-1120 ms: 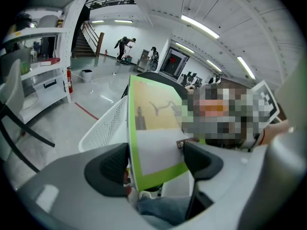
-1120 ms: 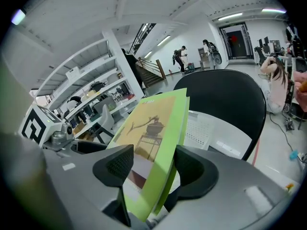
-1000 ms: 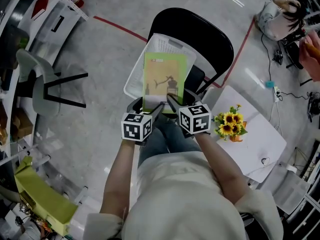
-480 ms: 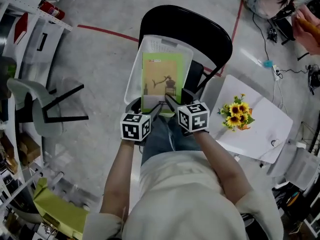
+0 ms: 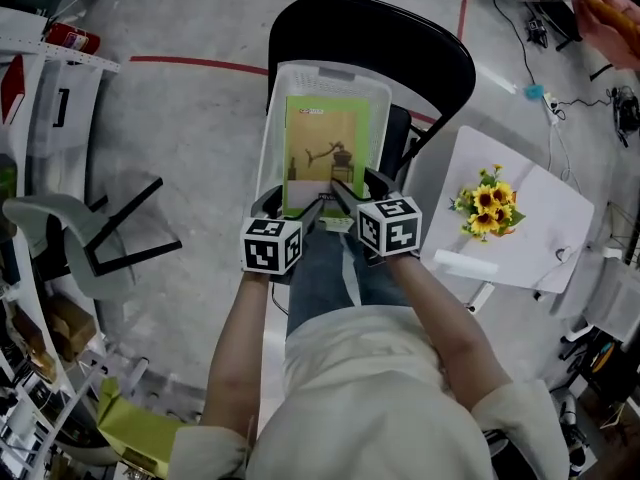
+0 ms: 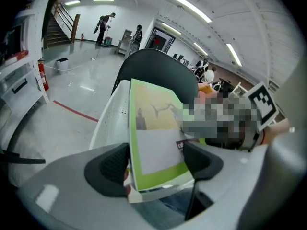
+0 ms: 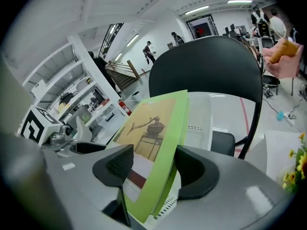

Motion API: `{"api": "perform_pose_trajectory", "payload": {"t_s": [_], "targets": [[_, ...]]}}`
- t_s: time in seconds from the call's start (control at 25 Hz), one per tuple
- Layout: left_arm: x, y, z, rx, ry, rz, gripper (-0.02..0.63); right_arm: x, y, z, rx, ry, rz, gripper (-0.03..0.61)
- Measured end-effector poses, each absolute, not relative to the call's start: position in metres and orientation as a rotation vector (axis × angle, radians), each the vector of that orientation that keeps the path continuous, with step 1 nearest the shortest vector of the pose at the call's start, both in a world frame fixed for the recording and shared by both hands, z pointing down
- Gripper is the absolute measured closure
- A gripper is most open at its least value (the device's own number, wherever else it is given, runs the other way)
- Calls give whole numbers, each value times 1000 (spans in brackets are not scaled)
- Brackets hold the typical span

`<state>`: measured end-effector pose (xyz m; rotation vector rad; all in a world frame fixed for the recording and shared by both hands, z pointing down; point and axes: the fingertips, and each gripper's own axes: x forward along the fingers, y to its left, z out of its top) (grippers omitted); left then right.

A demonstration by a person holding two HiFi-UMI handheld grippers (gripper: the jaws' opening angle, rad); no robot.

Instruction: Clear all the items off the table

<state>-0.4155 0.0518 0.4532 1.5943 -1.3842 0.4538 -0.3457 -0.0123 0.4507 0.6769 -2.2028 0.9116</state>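
Observation:
A green-edged book (image 5: 328, 151) with a yellow cover picture hangs over a white plastic basket (image 5: 277, 118) that stands on a black chair (image 5: 440, 58). My left gripper (image 5: 297, 213) is shut on the book's near left corner, and my right gripper (image 5: 348, 200) is shut on its near right corner. In the left gripper view the book (image 6: 153, 143) sits between the black pads (image 6: 111, 166). In the right gripper view the book (image 7: 156, 143) is clamped between both pads (image 7: 117, 164), above the basket (image 7: 211, 116).
A small white table (image 5: 525, 238) with a bunch of yellow sunflowers (image 5: 488, 203) stands to the right. A grey chair (image 5: 70, 238) and white shelving (image 5: 50, 78) are on the left. Red tape lines (image 5: 190, 64) cross the grey floor.
Both grippers have sunk with the book, which now lies lower over the basket. The head view has shifted, so chair and basket sit higher in the picture.

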Motion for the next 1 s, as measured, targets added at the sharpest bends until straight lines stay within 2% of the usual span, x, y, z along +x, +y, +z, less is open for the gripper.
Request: {"api": "perform_pose_trajectory", "payload": {"t_s": [0.44,0.6,1.0], "targets": [[-430,45,473,1610,-1351,449,254,-355,-15,475,745,-2152,972,308],[-430,43,472,1631,-1376,479,267,-351,-13,480,735,-2145,880,259],[-412,44,464,1674,-1362,478,304,-344,2,476,723,-2156,866,276]]}}
